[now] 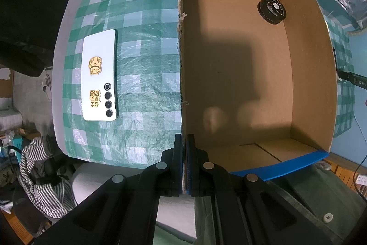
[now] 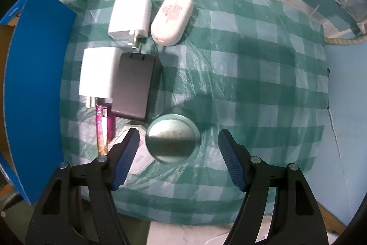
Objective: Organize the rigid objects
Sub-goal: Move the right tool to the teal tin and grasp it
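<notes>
Cardboard box with blue trim (image 1: 309,75) has only one thing in it so far, a black round ribbed cap (image 1: 271,9) sitting in the far right corner, so I'd say this is barely started. Left to go: a white phone with gold stickers (image 1: 99,76) lying on the green checked tablecloth (image 1: 146,61) left of the box, plus the pile on the right side: two white plug chargers (image 2: 129,16), a black charger (image 2: 134,86), a white oval case (image 2: 172,18), a purple stick-like thing (image 2: 103,128) and a round metal lid (image 2: 172,138).

Left gripper (image 1: 184,141) is clamped on the box's near left wall, steadying it I guess. Right gripper (image 2: 179,148) hangs above the table, jaws spread wide and holding nothing, with the lid sitting between the fingertips, so probably that's next.
</notes>
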`<action>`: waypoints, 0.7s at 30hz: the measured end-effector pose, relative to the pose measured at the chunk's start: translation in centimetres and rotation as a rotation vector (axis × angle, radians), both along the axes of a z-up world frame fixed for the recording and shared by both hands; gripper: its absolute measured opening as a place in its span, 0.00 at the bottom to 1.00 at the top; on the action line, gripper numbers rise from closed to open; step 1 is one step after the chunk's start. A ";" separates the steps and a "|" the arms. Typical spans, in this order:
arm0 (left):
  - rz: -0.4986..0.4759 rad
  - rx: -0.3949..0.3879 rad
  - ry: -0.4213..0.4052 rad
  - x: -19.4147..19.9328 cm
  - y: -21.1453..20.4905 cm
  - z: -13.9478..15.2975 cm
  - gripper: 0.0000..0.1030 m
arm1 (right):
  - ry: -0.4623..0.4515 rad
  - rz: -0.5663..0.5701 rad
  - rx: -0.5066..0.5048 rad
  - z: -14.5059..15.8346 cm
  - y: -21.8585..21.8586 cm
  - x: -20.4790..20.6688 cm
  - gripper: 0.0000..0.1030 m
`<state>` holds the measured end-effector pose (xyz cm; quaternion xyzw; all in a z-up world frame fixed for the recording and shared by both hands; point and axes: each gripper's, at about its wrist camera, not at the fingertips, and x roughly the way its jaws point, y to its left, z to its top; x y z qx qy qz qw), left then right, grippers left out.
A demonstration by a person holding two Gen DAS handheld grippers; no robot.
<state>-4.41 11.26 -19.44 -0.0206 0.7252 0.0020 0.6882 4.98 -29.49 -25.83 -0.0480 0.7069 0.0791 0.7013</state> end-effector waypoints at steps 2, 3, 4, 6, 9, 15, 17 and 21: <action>0.000 -0.001 0.000 0.0 0.0 0.0 0.03 | 0.002 0.010 -0.005 -0.3 0.1 0.2 0.68; 0.000 0.000 -0.001 0.0 0.0 0.0 0.03 | 0.005 0.018 -0.005 -0.4 0.1 0.2 0.66; 0.001 0.000 -0.001 0.0 0.0 0.0 0.03 | 0.009 0.023 -0.007 -0.6 0.2 0.3 0.63; 0.001 0.000 0.000 0.0 0.0 0.0 0.03 | 0.019 0.028 -0.014 -1.0 0.2 0.4 0.61; 0.000 0.000 0.000 0.0 0.0 0.0 0.03 | 0.033 0.030 -0.004 -1.5 0.6 0.9 0.53; -0.002 -0.002 0.007 -0.1 0.0 -0.2 0.03 | 0.041 0.035 0.000 -2.5 0.8 0.7 0.44; -0.003 -0.002 0.008 -0.1 0.0 -0.2 0.03 | 0.037 0.037 -0.004 -2.8 0.8 0.6 0.43; -0.002 -0.004 0.012 -0.1 0.0 -0.4 0.03 | 0.025 0.039 -0.011 -3.2 0.9 0.6 0.43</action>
